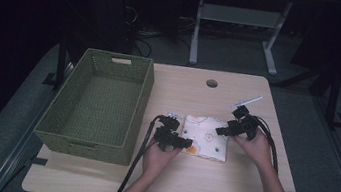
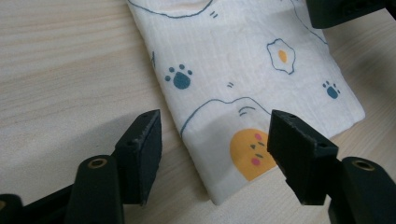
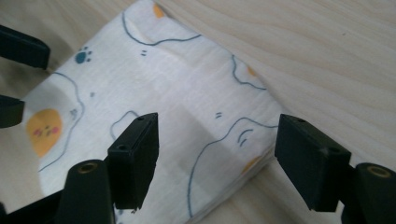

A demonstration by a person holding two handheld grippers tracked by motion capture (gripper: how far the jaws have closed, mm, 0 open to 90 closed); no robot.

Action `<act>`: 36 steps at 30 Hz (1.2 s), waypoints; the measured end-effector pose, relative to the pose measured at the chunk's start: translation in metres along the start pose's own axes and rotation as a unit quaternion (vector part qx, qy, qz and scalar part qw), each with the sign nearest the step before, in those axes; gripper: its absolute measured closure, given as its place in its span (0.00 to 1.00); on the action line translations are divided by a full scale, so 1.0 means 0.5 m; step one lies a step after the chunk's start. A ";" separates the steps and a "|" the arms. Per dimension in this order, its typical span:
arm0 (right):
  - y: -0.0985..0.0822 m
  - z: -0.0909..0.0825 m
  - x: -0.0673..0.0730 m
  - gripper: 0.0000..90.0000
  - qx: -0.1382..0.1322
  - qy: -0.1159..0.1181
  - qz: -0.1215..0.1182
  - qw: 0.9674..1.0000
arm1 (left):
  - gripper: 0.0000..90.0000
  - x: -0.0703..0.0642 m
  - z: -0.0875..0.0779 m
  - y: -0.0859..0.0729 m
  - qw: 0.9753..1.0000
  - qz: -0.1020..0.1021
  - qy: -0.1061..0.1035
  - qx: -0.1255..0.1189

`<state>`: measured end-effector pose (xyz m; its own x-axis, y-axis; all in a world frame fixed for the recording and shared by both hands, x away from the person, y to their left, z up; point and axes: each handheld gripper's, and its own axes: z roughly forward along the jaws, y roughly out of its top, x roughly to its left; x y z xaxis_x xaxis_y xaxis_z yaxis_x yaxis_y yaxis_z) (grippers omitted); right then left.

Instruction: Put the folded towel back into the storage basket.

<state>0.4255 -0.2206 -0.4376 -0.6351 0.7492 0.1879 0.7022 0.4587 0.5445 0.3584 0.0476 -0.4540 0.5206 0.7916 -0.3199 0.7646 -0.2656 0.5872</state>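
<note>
A: Where is the folded cloth (image 1: 205, 137)?

B: It lies flat on the wooden table (image 1: 206, 187), right of the green woven basket (image 1: 97, 106) and well apart from it. It is white, printed with fried eggs, paw prints and an orange face.

A: How does the left gripper (image 1: 183, 141) stand?

B: At the cloth's near left corner. In the left gripper view its jaws stand apart, one over bare table, the other over the cloth (image 2: 243, 88); the corner with the orange face lies between them, and the pads do not press on it.

A: And the right gripper (image 1: 219, 130)?

B: At the cloth's right edge, jaws likewise apart. In the right gripper view the folded edge of the cloth (image 3: 187, 107) sits between the two jaws, ungripped; the left gripper's jaw tips (image 3: 14, 77) appear at the far corner.

A: Anything in the basket?

B: Its interior shows bare weave.
</note>
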 end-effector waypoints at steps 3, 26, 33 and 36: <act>0.002 0.006 -0.006 0.36 -0.003 -0.009 0.006 1.000 | 0.42 0.002 0.007 -0.001 1.000 -0.006 0.003 0.007; 0.004 0.041 0.005 0.63 0.032 -0.044 0.006 0.999 | 0.71 -0.013 0.016 -0.002 0.999 0.037 0.013 0.013; 0.000 0.040 -0.002 0.81 0.022 -0.010 0.038 0.999 | 0.85 -0.006 0.018 -0.001 0.999 0.034 0.002 0.017; -0.006 0.041 -0.011 0.84 0.009 0.012 0.058 0.998 | 0.88 0.001 0.019 -0.001 0.999 0.024 -0.013 0.018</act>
<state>0.4333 -0.2162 -0.4570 -0.5571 0.7863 0.2673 0.7765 0.3789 0.5035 0.3618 0.0427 -0.4615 0.5663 0.7631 -0.3114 0.7517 -0.3233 0.5748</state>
